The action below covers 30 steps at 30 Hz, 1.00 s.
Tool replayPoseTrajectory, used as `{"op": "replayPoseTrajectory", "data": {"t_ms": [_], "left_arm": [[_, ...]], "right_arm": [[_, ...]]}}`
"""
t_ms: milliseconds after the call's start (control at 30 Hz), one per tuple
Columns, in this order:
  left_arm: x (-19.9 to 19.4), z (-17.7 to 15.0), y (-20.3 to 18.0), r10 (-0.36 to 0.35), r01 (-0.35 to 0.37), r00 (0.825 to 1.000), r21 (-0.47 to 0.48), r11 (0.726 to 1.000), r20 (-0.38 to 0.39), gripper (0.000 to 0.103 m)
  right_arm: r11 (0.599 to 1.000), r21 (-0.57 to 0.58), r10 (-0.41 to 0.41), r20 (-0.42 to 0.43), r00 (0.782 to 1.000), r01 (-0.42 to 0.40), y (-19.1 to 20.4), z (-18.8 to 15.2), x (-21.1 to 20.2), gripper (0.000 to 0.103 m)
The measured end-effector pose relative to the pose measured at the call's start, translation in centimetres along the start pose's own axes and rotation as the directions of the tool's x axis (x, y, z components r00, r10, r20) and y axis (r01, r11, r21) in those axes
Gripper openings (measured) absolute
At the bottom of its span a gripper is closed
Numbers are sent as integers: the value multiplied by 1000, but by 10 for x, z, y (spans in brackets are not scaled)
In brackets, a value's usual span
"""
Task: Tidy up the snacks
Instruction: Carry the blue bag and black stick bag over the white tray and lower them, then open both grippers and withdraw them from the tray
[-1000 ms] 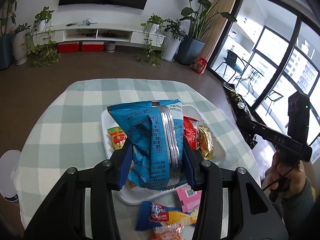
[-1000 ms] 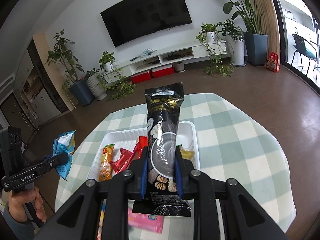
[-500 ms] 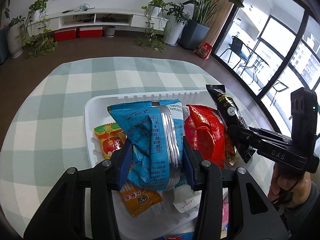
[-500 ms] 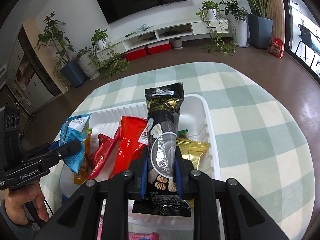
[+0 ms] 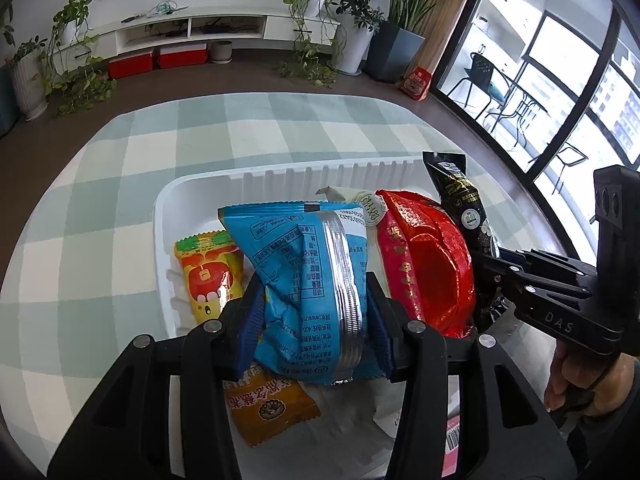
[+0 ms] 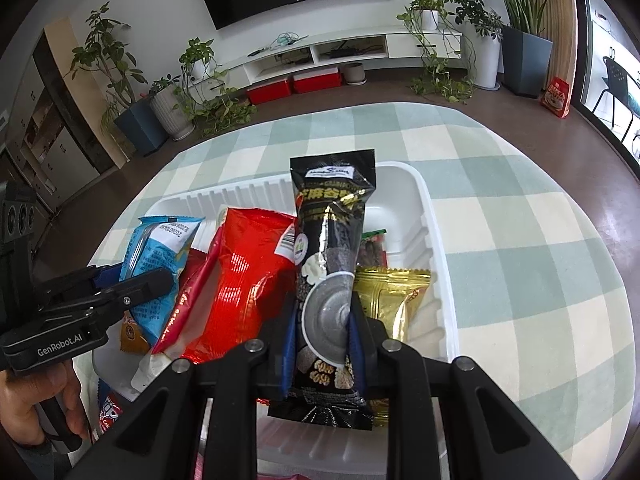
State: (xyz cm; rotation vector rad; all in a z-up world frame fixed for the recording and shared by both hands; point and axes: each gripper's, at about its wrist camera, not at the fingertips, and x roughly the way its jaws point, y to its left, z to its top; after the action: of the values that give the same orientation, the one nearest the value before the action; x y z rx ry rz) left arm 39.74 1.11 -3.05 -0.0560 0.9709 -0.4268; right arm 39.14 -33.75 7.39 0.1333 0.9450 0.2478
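While both grippers angle steeply down over white tray (image 5: 168,216), left gripper (image 5: 312,320) clamps blue snack bag (image 5: 304,280), jaws just eased slightly wider; right gripper (image 6: 324,336) clamps black sesame packet (image 6: 332,248). Versus a second ago: both lower, closer to tray. Tray holds red bag (image 6: 240,276), gold packet (image 6: 388,296), orange packet (image 5: 208,272); tray on checked surface (image 5: 120,168).

- Counter cloth (image 5: 200,148): pale green and cream checks.
- Tray (image 5: 280,172): plain white, ribbed wall.
- Snack bag (image 5: 308,280) in the left claw (image 5: 312,316): bright blue, silver seam band, dark print.
- Long packet (image 6: 332,276) in the right claw (image 6: 324,340): black, gold lettering, grey bowl picture.
- Big pouch (image 6: 240,284): glossy red.
- Small packet (image 6: 392,296): gold foil.
- Packet (image 5: 208,272) at the tray's left: yellow and green with a red cartoon face.
- Both claws: black, blue pads (image 5: 250,320).
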Motion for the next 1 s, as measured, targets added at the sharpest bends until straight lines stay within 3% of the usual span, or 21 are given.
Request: {"op": "replayPoseTrajectory", "data": {"t_ms": [367,433,533,800,1000], "left_arm": [[1,-3,-5,14,-14,1000,17,1000,0,58],[-1,-3,-5,13,-13,1000,13,1000,9,64],[-6,-3,-6,25,-25,999,18,1000,23,76],[-27,-12,-4,47,-47,997,0,999,57,86],[-66,-22,-4,40,-37,993,-28,999,113,101]], "right_arm": [[999,-30,-17,6,1000,17,8,-2,-3,30],[999,-36,-21,10,1000,21,10,-2,-5,32],[999,-45,-26,24,999,27,11,-2,-10,38],[999,-32,-26,78,997,29,9,-4,-28,61],[1000,-22,11,132,991,-8,8,-12,-62,74]]}}
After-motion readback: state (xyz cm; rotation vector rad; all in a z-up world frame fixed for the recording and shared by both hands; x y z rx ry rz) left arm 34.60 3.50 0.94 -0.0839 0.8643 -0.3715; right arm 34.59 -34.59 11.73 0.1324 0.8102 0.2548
